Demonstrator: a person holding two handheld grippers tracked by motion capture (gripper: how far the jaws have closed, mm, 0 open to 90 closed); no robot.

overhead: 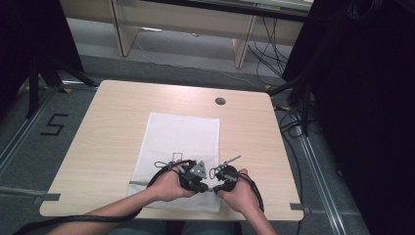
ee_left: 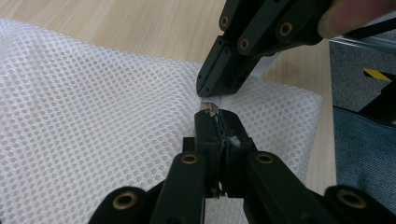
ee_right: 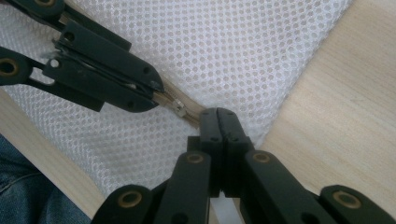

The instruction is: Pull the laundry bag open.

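Both tools clamped shut along mesh bag (overhead: 182, 147) zipper (ee_right: 180, 106) on table (overhead: 112, 127): left tool (ee_left: 218, 122) on pull, right tool (ee_right: 218, 116) pinning the end; next, likely draw apart.

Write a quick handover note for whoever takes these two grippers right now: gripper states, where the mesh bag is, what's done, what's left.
Left gripper: shut on the zipper pull of the white mesh bag.
Right gripper: shut on the bag's zipper edge, tip to tip with the left.
The bag lies flat on the wooden table, near the person's edge.
Done: both grips set at the zipper.
Left: probably draw the pull along the zipper while the right gripper holds the edge; whether it is opening or closing, I cannot tell.
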